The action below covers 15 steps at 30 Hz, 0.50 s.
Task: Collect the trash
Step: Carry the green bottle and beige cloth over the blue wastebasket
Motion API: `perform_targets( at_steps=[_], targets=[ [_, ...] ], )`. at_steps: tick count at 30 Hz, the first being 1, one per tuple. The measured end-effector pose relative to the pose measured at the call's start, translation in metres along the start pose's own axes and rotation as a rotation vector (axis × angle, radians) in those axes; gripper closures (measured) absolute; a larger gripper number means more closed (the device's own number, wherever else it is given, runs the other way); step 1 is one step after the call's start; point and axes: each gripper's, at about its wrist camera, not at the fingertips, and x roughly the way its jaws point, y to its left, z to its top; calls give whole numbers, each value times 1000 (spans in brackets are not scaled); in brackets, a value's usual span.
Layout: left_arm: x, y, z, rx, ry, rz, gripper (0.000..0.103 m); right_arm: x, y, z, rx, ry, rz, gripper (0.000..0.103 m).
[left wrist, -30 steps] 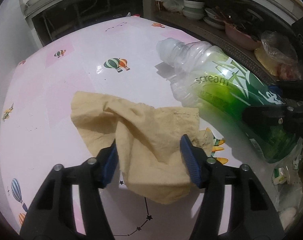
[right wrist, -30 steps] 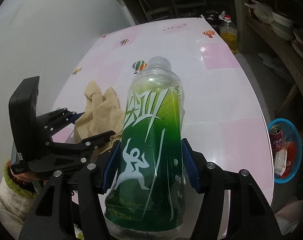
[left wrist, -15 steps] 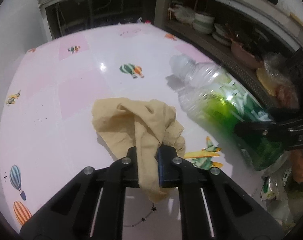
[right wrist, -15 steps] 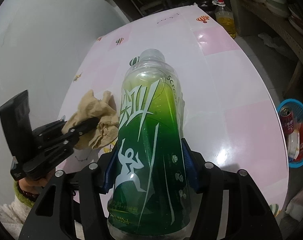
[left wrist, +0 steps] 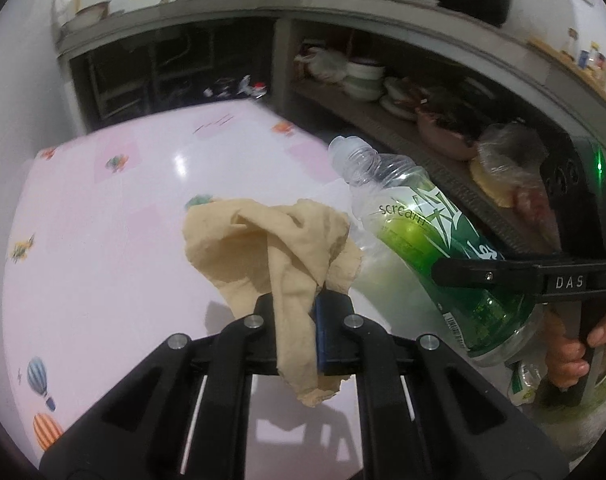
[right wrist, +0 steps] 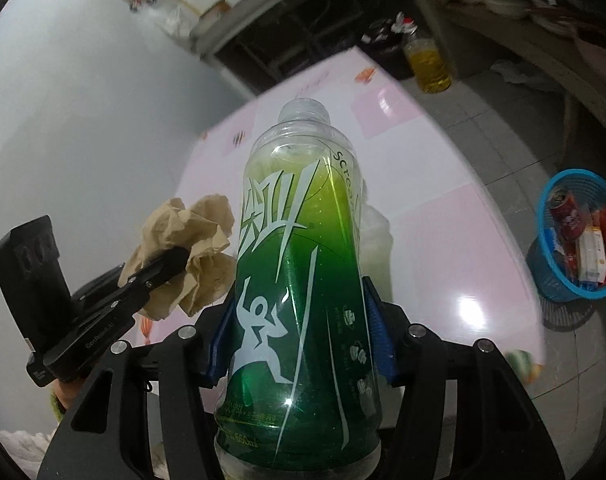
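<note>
A crumpled tan paper napkin (left wrist: 271,240) hangs above the pink table (left wrist: 103,240), pinched between the shut jaws of my left gripper (left wrist: 303,312). In the right wrist view the same napkin (right wrist: 183,232) shows at the left, with the left gripper (right wrist: 171,260) clamped on it. A capless green plastic bottle (right wrist: 303,260) fills the middle of that view. My right gripper (right wrist: 303,332) is shut on its lower body, with a blue pad on each side. From the left wrist view the bottle (left wrist: 415,240) tilts up to the right of the napkin.
A blue basket (right wrist: 540,220) holding a red can and wrappers stands on the tiled floor right of the table (right wrist: 443,240). A bottle of yellow oil (right wrist: 429,64) stands beyond the table's far end. Shelves with bowls and plates (left wrist: 363,80) run along the right.
The left jaws shut on the napkin and lifted it off the table. The right gripper kept hold of the bottle and swung sideways, so the basket now shows more fully.
</note>
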Motion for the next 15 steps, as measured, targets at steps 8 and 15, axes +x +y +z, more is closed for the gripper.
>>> perform_targets(
  at_steps=[8,15],
  targets=[
    [22,-89,44,139,-13,-150,95,-98,-61,-15,112,-209,-117,48],
    [98,-171,81,202,135,-289,95,-149,-149,-41,283,-277,-320,48]
  ],
)
